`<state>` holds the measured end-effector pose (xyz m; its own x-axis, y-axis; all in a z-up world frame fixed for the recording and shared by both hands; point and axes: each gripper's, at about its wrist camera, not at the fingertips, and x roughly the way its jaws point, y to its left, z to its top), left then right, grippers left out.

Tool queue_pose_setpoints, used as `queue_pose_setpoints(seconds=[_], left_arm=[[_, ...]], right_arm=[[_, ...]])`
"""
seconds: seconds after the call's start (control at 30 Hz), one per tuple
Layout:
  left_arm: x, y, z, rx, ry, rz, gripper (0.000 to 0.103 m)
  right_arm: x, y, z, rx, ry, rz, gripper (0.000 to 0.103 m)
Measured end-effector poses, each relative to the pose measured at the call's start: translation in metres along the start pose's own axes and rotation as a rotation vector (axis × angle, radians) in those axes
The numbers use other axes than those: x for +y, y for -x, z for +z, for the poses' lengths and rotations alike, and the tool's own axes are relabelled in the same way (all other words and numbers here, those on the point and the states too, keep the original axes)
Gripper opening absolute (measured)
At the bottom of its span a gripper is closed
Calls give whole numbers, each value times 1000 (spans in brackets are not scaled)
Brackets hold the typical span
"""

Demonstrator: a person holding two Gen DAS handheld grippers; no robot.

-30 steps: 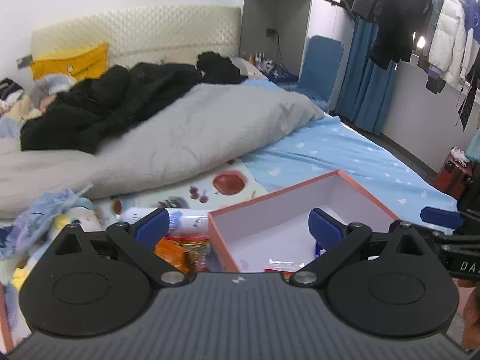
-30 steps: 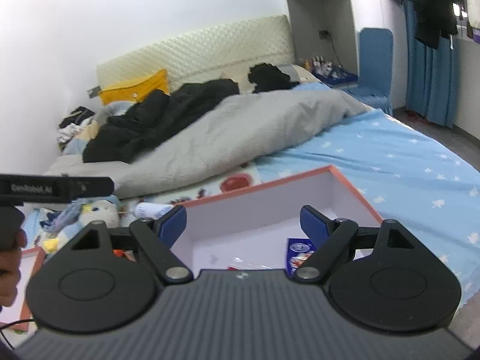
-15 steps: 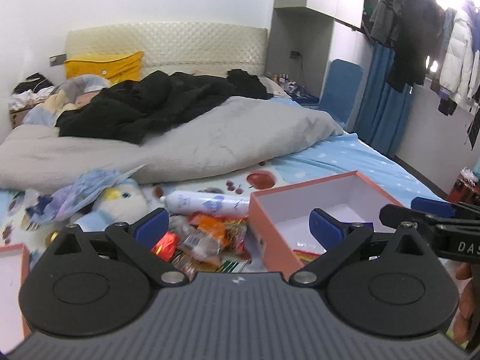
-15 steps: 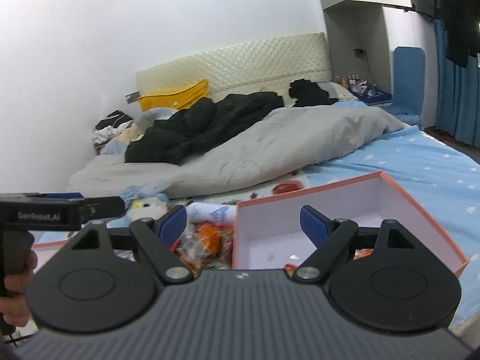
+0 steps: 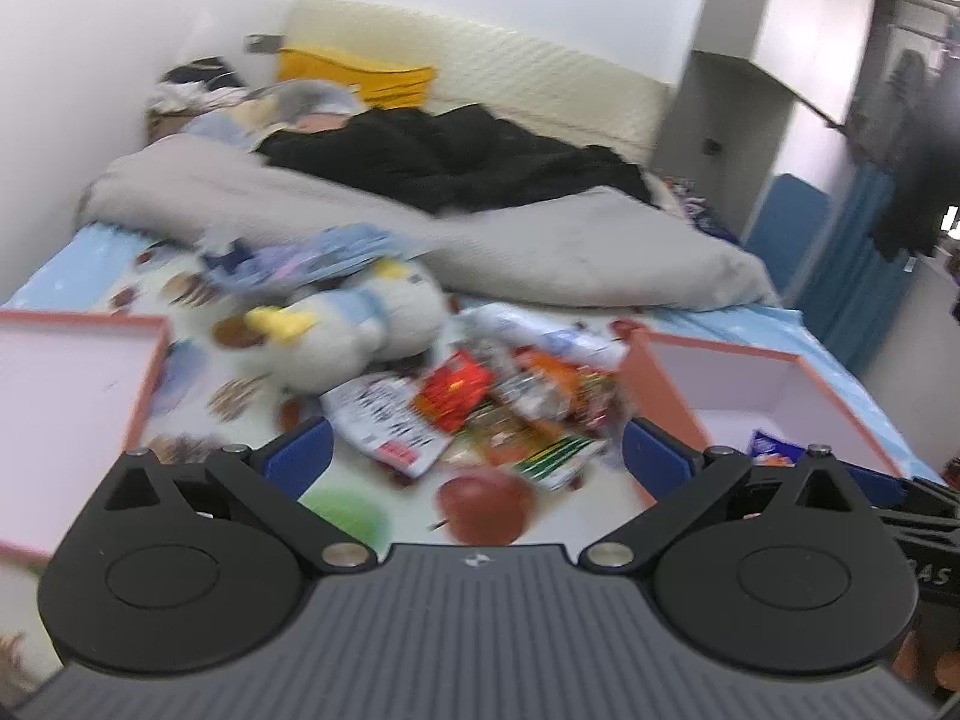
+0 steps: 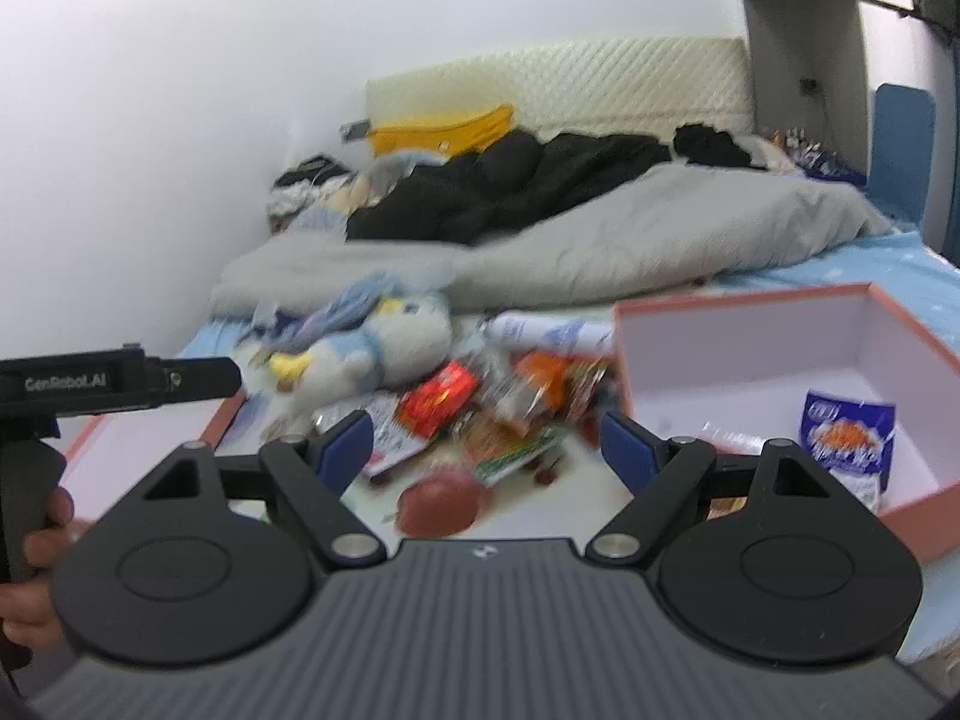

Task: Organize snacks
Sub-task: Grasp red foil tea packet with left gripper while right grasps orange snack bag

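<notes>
A pile of snack packets [image 5: 510, 402] lies on the bed between two orange-rimmed white boxes; it also shows in the right wrist view [image 6: 492, 408]. The right box [image 6: 780, 354] holds a blue-and-white packet [image 6: 846, 438] and some smaller packets; the left box [image 5: 66, 396] looks empty where I see it. My left gripper [image 5: 477, 459] is open and empty, held in front of the pile. My right gripper [image 6: 486, 444] is open and empty too, facing the pile with the right box beside its right finger.
A white plush toy [image 5: 354, 312] and a white spray can [image 6: 546, 330] lie just behind the snacks. A grey duvet [image 5: 480, 240] with black clothes covers the far half of the bed. The left hand-held gripper's body [image 6: 114, 384] shows at the left.
Both grippers have swung left, from the right box to the snack pile. The left box has come into view. Both stay open and empty.
</notes>
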<state>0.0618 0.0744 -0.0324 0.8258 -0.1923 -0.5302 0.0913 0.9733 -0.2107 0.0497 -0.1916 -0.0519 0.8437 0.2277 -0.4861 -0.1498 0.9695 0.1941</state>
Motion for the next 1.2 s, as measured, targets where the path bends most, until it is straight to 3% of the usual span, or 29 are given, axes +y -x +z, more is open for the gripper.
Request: queue_pose_setpoints(seconds=[0.37,0.73,0.97,1.1,1.2], left_arm=[[24,2,-35,16,24,-1,103],[6,-40,-16,41,-55,-21,101],[-2,-107,20,84,-195,-118,97],[1,-178,26,132,-263,-145,89],[6,-225,32,206,-260,-150,88]], right_arm=[[27,-8,-15,55,81,-6,84],[7,-41,12,44,95,1,83],[2,-86,60,39,147,11,82],[-1,-148,66,116,134,-8,82],[-2,-191,69,207,115,-6,77]])
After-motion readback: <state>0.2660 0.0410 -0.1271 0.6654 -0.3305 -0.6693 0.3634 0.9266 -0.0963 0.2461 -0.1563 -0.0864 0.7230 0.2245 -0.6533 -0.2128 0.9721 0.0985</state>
